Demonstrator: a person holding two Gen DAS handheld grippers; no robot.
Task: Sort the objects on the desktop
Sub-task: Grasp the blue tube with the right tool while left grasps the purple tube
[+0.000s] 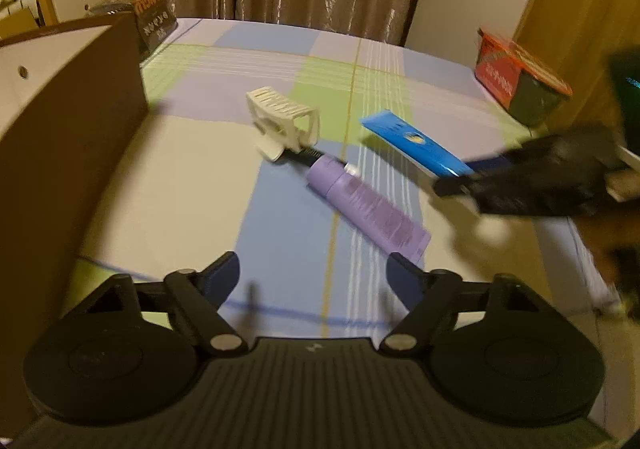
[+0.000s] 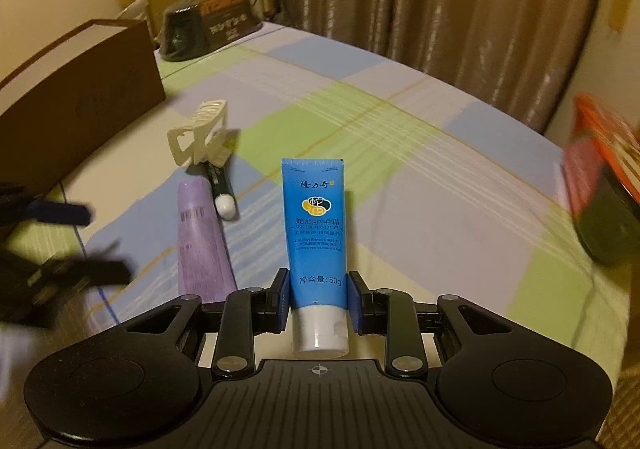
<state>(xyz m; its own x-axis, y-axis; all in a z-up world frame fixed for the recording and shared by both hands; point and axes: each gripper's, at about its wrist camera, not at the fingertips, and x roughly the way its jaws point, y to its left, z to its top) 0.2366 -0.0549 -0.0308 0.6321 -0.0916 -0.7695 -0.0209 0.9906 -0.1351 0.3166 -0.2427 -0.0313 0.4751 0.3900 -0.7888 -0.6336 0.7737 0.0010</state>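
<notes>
At nine o'clock stood the brown box point(image 2: 80, 89), near the white hair clip point(image 2: 202, 137) at about eleven. The purple tube point(image 2: 202, 241) lay on the tabletop point(image 2: 440, 209) at center-left beside a small white-capped item point(image 2: 225, 205). The left gripper point(image 1: 314, 277) hung released, grasping nothing. At six o'clock the right gripper point(image 2: 319, 301) was clenched on the blue hand-cream tube point(image 2: 316, 225) (cap toward the camera), apparently carrying it; the next move called for a destination, perhaps the box.

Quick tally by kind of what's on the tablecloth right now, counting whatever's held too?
Tubes: 2, blue tube in the right hand-held gripper, purple tube
Hair claw clips: 1, white clip
Small black item with white cap: 1
Noodle bowls: 2
Brown box: 1
Total: 7
</notes>
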